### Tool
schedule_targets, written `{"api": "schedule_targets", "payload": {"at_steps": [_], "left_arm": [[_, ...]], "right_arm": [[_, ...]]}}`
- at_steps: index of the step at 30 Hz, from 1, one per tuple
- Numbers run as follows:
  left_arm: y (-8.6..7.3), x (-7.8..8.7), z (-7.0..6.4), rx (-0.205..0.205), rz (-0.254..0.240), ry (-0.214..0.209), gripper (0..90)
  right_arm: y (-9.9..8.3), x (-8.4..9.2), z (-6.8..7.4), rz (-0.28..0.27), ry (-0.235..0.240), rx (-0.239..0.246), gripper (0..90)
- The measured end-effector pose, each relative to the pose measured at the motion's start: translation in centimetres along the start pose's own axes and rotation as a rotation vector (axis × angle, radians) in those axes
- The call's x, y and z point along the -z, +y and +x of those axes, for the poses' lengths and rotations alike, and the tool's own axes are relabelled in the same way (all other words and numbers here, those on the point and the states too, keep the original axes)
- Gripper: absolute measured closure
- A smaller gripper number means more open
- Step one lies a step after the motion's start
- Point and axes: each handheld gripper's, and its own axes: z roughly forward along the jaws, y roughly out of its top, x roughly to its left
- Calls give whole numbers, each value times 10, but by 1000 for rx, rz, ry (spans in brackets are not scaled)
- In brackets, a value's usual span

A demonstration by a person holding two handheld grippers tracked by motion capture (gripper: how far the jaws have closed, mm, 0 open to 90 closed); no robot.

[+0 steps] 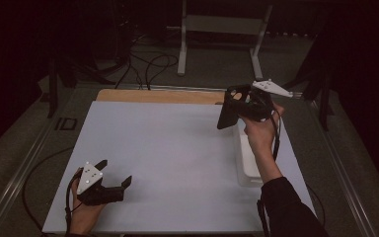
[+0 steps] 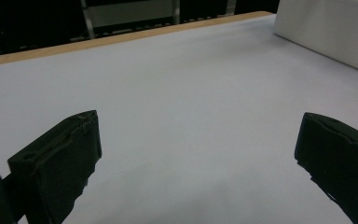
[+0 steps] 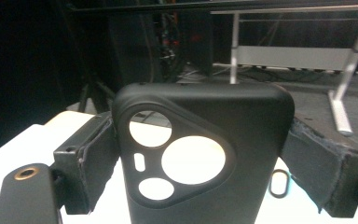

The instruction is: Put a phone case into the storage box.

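Right gripper (image 1: 237,106), upper right of the high view, pinches a black phone case (image 3: 200,154), while left gripper (image 1: 114,174) rests spread at lower left on the bench (image 1: 177,158).

A white sheet (image 1: 177,158) covers the wooden table (image 1: 158,95). A pale shallow tray (image 1: 246,165) sits near its right edge. Beyond, a grey metal stand (image 1: 222,24) and dark cables (image 1: 148,64) occupy the floor.
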Motion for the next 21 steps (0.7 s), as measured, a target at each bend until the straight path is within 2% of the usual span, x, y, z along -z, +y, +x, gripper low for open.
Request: {"api": "schedule_targets", "payload": {"at_steps": [8, 9, 17, 20, 21], "left_arm": [[0, 0, 0, 1, 1, -1, 10], [0, 0, 0, 2, 0, -1, 10], [-1, 1, 1, 9, -2, 1, 10], [-1, 1, 1, 9, -2, 2, 10], [-1, 1, 1, 9, -3, 2, 10]], "right_arm": [[4, -5, -15, 3, -66, -15, 144], [5, -6, -19, 6, -92, -12, 144], [3, -12, -36, 18, -176, -7, 144], [2, -14, -40, 24, -193, -17, 144], [1, -15, -45, 28, -219, -25, 144]]}}
